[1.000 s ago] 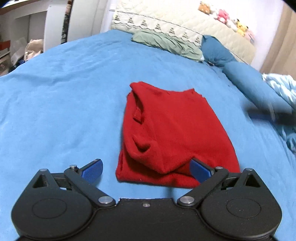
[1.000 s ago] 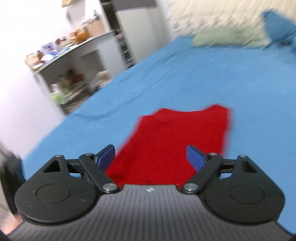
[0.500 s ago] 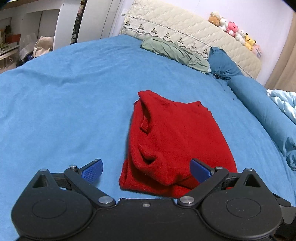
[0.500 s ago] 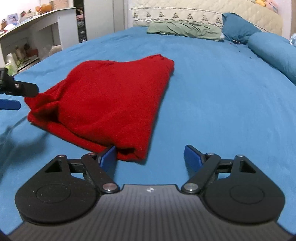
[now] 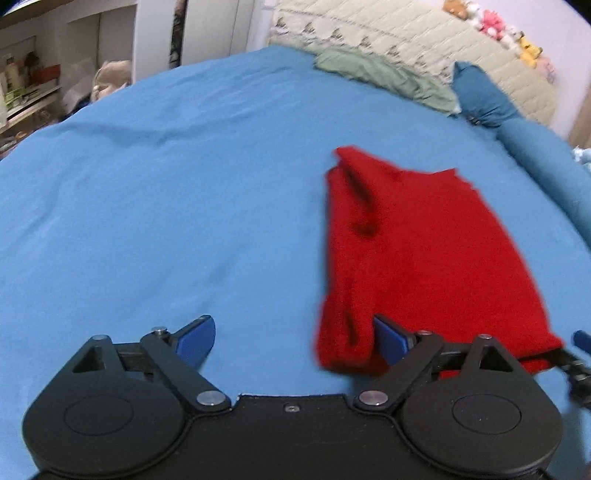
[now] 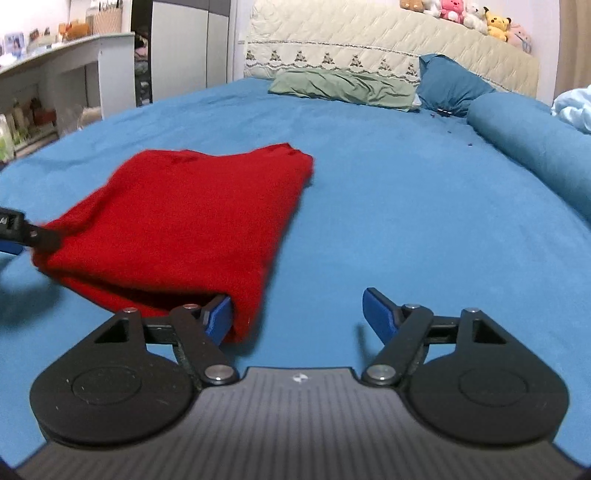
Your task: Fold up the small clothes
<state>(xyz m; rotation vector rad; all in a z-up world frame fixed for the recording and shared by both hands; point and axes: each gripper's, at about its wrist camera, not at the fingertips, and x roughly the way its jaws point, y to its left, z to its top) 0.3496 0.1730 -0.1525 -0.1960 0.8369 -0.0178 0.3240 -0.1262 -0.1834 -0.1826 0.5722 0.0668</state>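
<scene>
Lying folded on the blue bed [image 5: 155,206], the red garment [image 5: 421,258] sits right of centre in the left view, where the left claw [image 5: 293,334] gapes wide, its right finger at the near left corner. In the right view, the right claw [image 6: 297,314] gapes too, left finger touching the garment's near right corner.

Bed [image 6: 406,192] covered by blue sheet. Cream quilted headboard [image 6: 369,40] at far end; row of plush toys [image 6: 465,14] on top. Green pillow [image 6: 343,86] and dark blue pillow [image 6: 450,85] against it. White desk [image 6: 66,55] with cluttered shelves on the left side.
</scene>
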